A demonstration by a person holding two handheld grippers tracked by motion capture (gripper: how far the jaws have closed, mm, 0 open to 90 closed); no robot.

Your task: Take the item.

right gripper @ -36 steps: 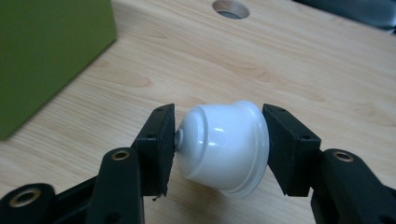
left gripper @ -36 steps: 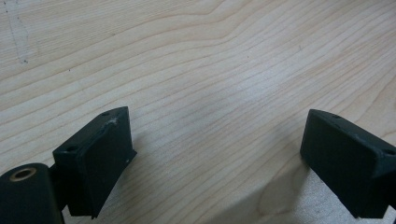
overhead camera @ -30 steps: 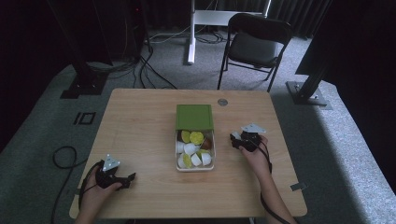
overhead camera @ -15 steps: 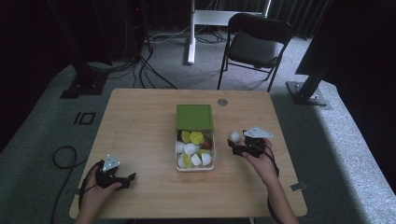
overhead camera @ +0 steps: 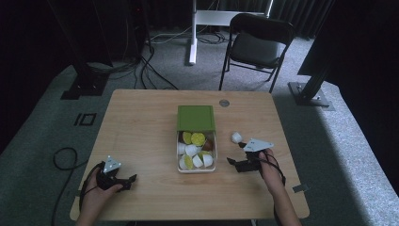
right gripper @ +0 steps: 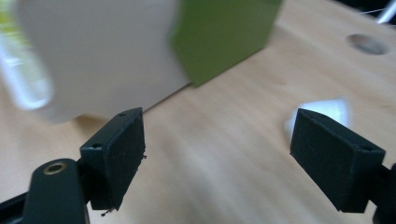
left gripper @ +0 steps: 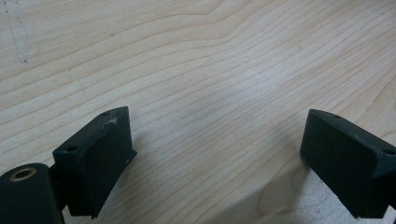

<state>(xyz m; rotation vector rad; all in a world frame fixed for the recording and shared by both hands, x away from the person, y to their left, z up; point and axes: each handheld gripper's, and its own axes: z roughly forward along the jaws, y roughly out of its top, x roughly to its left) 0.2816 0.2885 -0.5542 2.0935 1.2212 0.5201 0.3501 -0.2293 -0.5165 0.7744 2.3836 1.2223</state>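
- While the right hand-held gripper (overhead camera: 236, 163) rests low on the bench (overhead camera: 141, 122) with its jaws spread wide and nothing between them, one white capsule (overhead camera: 236, 137) lies loose on the wood just beyond it, on the side away from the person.
- In the right gripper view that capsule (right gripper: 327, 108) is a blurred white patch beside the farther jaw, clear of both pads.
- To the inner side of this hand-held gripper, close by, stands the clear container (overhead camera: 196, 151) with its green lid (overhead camera: 195, 117) laid open beyond it.
- Judging from this, the emptying has only begun: one capsule is out and the rest remain inside.
- Counted in the high view, the container holds roughly five white capsules and three yellow-green ones, plus one dark one by its wall; they overlap, so the count is approximate.
- Far across the bench, the left hand-held gripper (overhead camera: 123, 181) sits near the person's edge, jaws wide apart, holding nothing; its own view looks onto bare wood grain (left gripper: 210, 93).
- There are two hand-held grippers, one container, one lid, one capsule outside.
- Left to do, as I judge: lift out the remaining capsules.
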